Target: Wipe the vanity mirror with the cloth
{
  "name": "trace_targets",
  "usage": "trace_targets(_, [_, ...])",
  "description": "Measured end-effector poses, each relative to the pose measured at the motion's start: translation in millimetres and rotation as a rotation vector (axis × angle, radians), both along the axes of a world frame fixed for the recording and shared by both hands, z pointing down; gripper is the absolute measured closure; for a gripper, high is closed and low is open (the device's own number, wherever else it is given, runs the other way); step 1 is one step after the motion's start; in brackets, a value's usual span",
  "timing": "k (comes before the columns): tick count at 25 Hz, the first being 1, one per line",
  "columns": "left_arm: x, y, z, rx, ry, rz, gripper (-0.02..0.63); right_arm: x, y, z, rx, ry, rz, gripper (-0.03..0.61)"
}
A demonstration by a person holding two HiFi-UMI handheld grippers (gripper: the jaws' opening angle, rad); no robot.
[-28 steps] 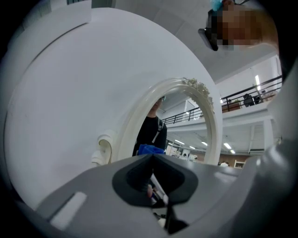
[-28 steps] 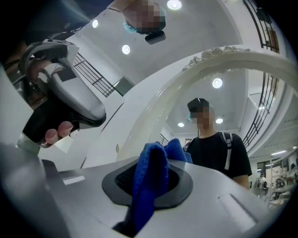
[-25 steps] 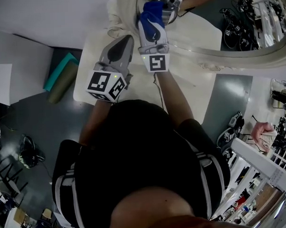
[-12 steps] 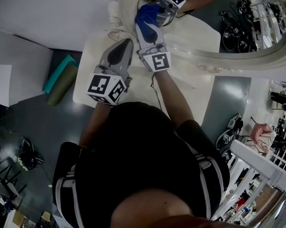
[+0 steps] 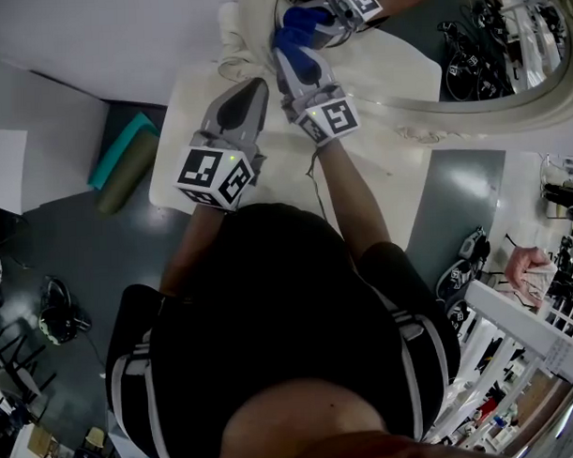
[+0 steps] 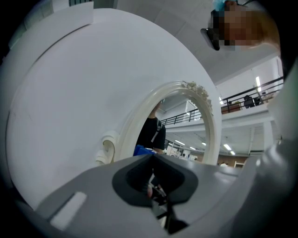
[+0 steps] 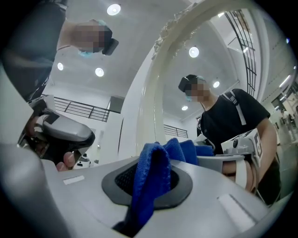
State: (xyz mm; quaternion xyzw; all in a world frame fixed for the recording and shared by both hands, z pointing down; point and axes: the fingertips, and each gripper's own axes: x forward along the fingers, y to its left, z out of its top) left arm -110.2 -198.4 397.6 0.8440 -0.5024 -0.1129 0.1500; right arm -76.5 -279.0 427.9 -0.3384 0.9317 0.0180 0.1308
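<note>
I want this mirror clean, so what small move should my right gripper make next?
Probably slide the right gripper sideways across the vanity mirror toward its middle. The gripper's jaws are shut on the blue cloth, which sits at the mirror's edge beside the frame, with most of the glass beyond.

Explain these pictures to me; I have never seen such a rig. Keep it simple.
No robot here: a person holds tongs in each hand. One picture looks down from a camera on the person's head; the other two come from cameras riding on the tongs. The right tongs are shut on a blue cloth, held up to the oval vanity mirror, which stands on a white table. The left tongs are shut and empty, beside them.
</note>
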Motion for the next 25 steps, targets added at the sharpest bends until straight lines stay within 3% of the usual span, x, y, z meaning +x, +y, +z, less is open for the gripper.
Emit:
trace_targets(17, [24.8, 40.5, -7.5, 0.024, -0.028, 0.074, 0.604, 64.3, 73.3, -24.2, -0.049, -0.055, 0.228, 0.537])
trace_targets(25, [62.0, 57.1, -10.1, 0.026, -0.052, 0.131, 0.604, 114.6, 106.9, -25.9, -0.102, -0.086, 0.36, 0.537])
